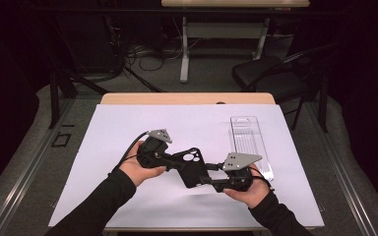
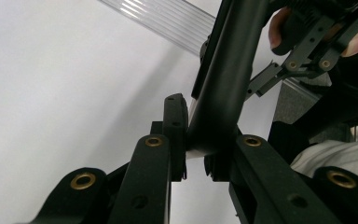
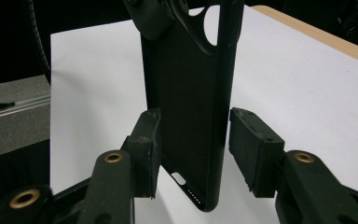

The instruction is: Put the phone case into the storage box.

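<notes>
Holding the black phone case (image 1: 191,167) off the table, the left claw (image 2: 193,154) is clamped on its camera end. The right claw (image 3: 193,140) straddles the other end, jaws apart, so this looks like a handover; next, close right before releasing left.

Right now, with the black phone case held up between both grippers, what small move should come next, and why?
Probably close the right gripper on the phone case. In the right gripper view its jaws straddle the case's lower end with a gap on one side, while the left gripper already clamps the other end. Closing would give a second hold.
</notes>
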Tool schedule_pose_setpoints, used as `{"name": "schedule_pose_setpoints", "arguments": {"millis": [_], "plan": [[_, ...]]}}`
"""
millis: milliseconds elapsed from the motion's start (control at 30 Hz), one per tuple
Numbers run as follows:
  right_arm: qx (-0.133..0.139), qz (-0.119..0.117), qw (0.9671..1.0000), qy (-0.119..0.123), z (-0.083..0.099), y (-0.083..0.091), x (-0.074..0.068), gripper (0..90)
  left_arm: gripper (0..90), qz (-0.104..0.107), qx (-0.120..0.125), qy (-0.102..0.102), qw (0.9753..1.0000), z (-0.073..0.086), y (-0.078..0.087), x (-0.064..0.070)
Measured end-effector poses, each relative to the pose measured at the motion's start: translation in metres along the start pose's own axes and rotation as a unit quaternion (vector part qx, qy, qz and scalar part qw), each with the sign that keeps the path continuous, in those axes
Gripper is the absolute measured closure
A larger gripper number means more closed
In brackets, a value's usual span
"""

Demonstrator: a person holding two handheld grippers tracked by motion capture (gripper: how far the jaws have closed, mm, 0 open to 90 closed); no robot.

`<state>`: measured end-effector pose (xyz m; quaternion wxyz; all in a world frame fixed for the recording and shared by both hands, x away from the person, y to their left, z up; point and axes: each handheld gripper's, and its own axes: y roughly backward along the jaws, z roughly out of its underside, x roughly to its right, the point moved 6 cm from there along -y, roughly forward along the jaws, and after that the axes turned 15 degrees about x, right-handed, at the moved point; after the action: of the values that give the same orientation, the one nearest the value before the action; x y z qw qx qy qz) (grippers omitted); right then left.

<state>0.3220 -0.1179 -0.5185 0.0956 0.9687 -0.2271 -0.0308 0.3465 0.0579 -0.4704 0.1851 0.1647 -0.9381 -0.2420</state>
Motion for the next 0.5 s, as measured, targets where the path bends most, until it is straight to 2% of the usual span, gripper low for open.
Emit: {"name": "schedule_pose_setpoints", "arguments": {"millis": [133, 300, 500], "plan": [[-0.005, 0.005, 0.9999, 0.008, -0.004, 0.002, -0.001, 56.6, 81.7, -0.002, -0.008, -0.006, 0.9999, 0.000, -0.001, 0.002], [-0.009, 0.007, 0.9999, -0.005, -0.008, 0.003, -0.003, 60.6, 81.7, -0.002, -0.020, -0.012, 0.9997, -0.001, -0.001, 0.005], [-0.015, 0.014, 0.9997, -0.009, -0.013, 0.005, -0.002, 64.1, 81.7, -0.007, -0.030, -0.022, 0.9993, -0.001, -0.002, 0.007]]}}
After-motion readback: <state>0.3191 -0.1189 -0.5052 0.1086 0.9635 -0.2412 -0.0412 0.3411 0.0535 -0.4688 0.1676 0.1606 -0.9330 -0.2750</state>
